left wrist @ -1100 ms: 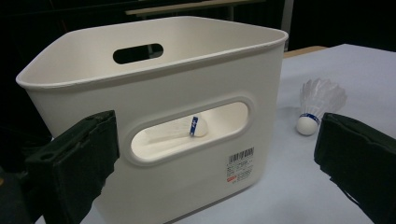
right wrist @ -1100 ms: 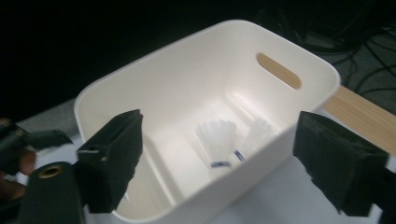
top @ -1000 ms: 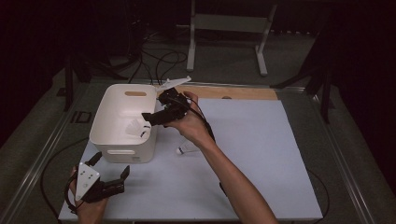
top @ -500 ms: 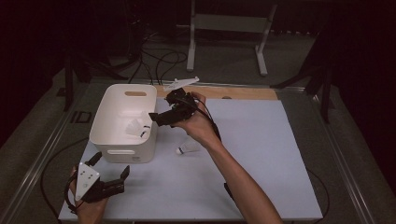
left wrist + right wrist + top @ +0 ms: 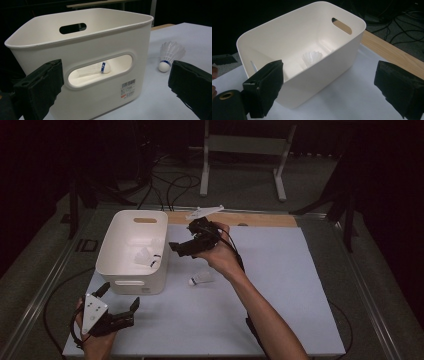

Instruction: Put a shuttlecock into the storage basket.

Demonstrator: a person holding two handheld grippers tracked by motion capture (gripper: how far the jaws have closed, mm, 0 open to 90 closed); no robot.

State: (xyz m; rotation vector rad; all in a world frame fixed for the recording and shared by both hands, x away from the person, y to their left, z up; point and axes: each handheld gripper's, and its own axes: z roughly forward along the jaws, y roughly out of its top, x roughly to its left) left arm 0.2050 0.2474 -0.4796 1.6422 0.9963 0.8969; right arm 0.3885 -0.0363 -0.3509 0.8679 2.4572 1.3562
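A white bin (image 5: 131, 270) stands at the table's left, and a white shuttlecock with a blue band (image 5: 145, 257) lies inside it. A second shuttlecock (image 5: 200, 279) lies on the table just right of the bin. My right gripper (image 5: 181, 240) hovers beside the bin's right rim, pointing at it. Its jaws have just been opening and stand open with nothing between them. In the right gripper view the bin (image 5: 329, 65) holds the shuttlecock (image 5: 312, 57). My left gripper (image 5: 119, 297) rests open at the front left, facing the bin's handle slot (image 5: 100, 70), with the loose shuttlecock (image 5: 170, 56) to its right.
A wooden strip (image 5: 260, 220) runs along the table's back edge. Beyond it are a metal stand (image 5: 245, 150) and cables on the floor (image 5: 165, 182). The white table surface (image 5: 300, 285) stretches to the right of my right arm.
My right gripper has drawn back to the right, from over the bin's rim to beside it. The left gripper has stayed put.
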